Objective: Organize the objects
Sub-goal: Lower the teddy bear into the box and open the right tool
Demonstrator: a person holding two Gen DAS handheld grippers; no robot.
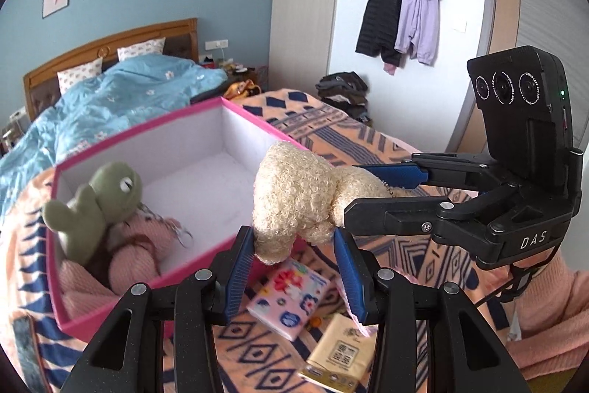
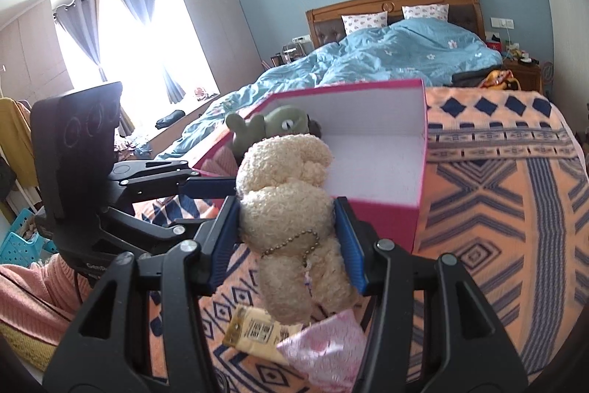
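Observation:
A cream curly plush toy (image 1: 294,197) with a ball chain hangs above the near edge of a pink box (image 1: 257,124). My right gripper (image 2: 285,220) is shut on its middle; it shows in the left wrist view (image 1: 353,186) coming in from the right. My left gripper (image 1: 294,245) is open, its blue pads on either side of the toy's lower tip, and shows in the right wrist view (image 2: 206,188) at left. In the box lie a green frog plush (image 1: 95,201) and a pink knitted plush (image 1: 136,245). The toy (image 2: 291,209) and box (image 2: 390,227) also show in the right wrist view.
The box stands on an orange and blue patterned blanket (image 1: 368,142). A flowered tissue pack (image 1: 291,297) and a tan packet (image 1: 338,352) lie on it below my left gripper. A pink wrapper (image 2: 324,345) lies near. A bed with a blue duvet (image 2: 386,58) is behind.

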